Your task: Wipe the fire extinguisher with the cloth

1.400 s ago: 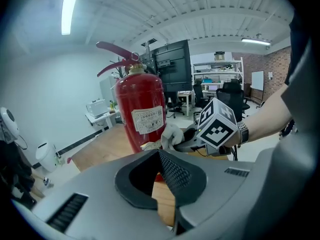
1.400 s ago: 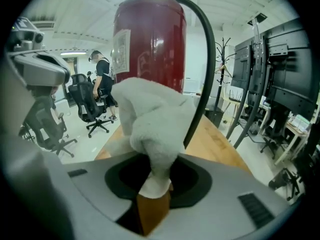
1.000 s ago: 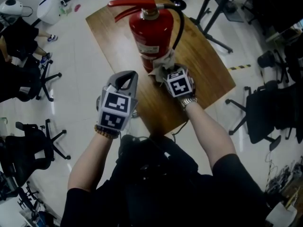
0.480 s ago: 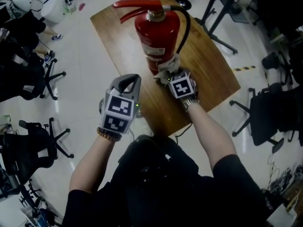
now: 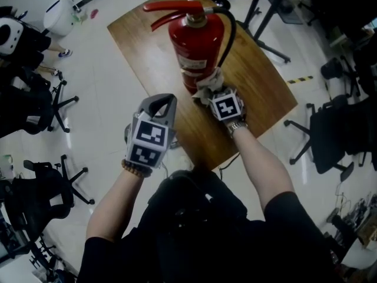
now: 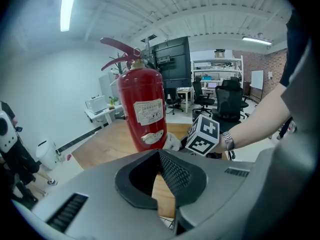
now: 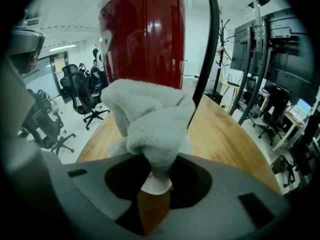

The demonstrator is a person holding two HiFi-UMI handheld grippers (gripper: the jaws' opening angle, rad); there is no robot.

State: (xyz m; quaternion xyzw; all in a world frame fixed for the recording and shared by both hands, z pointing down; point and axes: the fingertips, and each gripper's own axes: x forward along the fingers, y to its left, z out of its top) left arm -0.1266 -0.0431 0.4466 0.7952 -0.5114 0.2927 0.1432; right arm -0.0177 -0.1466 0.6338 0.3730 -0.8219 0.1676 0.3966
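A red fire extinguisher (image 5: 196,46) with a black hose stands upright on the wooden table (image 5: 153,34). In the left gripper view the extinguisher (image 6: 144,109) shows its white label. My right gripper (image 5: 213,93) is shut on a white cloth (image 5: 207,82), pressed against the lower part of the red cylinder (image 7: 145,34). The bunched cloth (image 7: 150,121) fills the right gripper view. My left gripper (image 5: 160,102) hangs at the table's near left edge, apart from the extinguisher, its jaws shut with nothing between them.
Black office chairs (image 5: 44,102) stand on the pale floor to the left, and more chairs (image 5: 330,134) to the right. Black stand legs (image 5: 265,16) rise behind the table. A white device (image 5: 62,13) sits on the floor at the far left.
The right gripper with the cloth has stayed low on the cylinder, with barely any shift. The left gripper has drifted slightly right, toward the table.
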